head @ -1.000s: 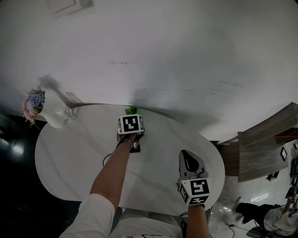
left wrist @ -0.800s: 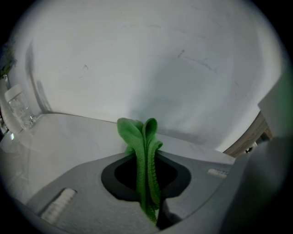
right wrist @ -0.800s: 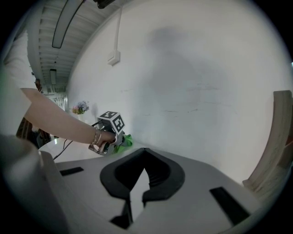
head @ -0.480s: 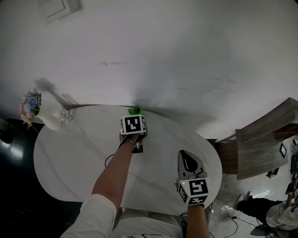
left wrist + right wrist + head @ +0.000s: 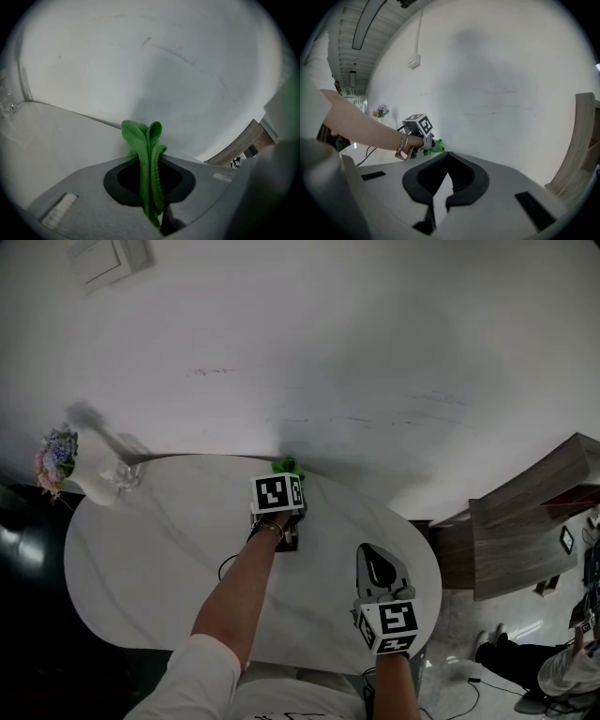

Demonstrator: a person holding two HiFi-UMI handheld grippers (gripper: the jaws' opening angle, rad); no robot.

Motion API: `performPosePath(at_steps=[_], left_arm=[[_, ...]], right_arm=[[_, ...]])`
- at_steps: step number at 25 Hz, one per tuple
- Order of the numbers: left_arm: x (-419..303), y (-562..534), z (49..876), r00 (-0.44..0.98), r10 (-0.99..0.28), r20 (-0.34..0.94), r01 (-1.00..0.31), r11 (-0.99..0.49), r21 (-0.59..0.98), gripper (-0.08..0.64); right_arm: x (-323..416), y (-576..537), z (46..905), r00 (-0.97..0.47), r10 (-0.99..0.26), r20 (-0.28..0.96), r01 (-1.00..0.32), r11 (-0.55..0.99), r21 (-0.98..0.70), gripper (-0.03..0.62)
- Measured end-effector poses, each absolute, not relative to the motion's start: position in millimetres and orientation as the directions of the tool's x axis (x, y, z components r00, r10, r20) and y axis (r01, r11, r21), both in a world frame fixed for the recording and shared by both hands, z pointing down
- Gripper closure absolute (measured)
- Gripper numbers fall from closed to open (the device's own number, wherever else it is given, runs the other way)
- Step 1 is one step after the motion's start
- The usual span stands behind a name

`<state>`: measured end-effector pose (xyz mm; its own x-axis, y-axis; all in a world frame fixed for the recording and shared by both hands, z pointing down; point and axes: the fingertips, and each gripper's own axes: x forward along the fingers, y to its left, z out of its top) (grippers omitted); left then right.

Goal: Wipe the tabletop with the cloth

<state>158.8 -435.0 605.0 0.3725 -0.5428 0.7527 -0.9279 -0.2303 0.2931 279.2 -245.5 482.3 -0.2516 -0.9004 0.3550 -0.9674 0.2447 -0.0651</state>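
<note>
my left claw (image 5: pixel 150 187) is pinching the green cloth (image 5: pixel 146 140); its jaws are clamped on the folds, which stand up out of the pinch and poke past the tips; beyond the tips the white tabletop (image 5: pixel 150 559) ends at its far edge, with the pale wall (image 5: pixel 375 352) right behind it; from the head view the cloth sits at that far edge, just ahead of the left claw, and i cannot tell whether it presses on the surface; a bracelet (image 5: pixel 270 529) circles my left wrist just behind the claw, and a dark cable (image 5: pixel 225 565) loops on the tabletop beside my forearm; far off to the left of this claw a vase of flowers (image 5: pixel 56 460) stands at the tabletop's end, with a clear glass (image 5: pixel 127 474) just beside it; my right claw (image 5: pixel 378 559) is pressed together at the tips with nothing between its jaws; it hangs over the near right part of the tabletop, well apart from the left claw, closer to me and to its right; a wooden piece of furniture (image 5: pixel 525 531) lies off to the right of it.
</note>
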Motion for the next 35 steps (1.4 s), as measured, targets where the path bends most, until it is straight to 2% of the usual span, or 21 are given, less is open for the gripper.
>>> performPosePath(at_steps=[7,13,22,35], left_arm=[[182.0,-426.6,604.0,0.444,-0.517,0.732,-0.896,-0.269,0.353,0.509],[192.5,-417.1,583.6,0.568,-0.564,0.599,-0.816,-0.296,0.496,0.509],[190.4,-396.4,525.2,0.608,-0.598,0.522,-0.793,-0.417,0.445,0.509],[138.1,-371.5,461.0,0.631,-0.627,0.457,-0.775,-0.486,0.404,0.509]], right_arm=[[283.9,-242.6,482.8,-0.247,-0.902,0.353,-0.969,0.238,-0.07,0.597],[285.2,-242.0,473.1,-0.267,-0.898,0.349,-0.963,0.266,-0.053,0.597],[289.7,-243.4,452.4,-0.28,-0.911,0.302,-0.96,0.265,-0.091,0.597],[268.5,-243.1,427.1,-0.261,-0.926,0.271,-0.965,0.254,-0.063,0.597]])
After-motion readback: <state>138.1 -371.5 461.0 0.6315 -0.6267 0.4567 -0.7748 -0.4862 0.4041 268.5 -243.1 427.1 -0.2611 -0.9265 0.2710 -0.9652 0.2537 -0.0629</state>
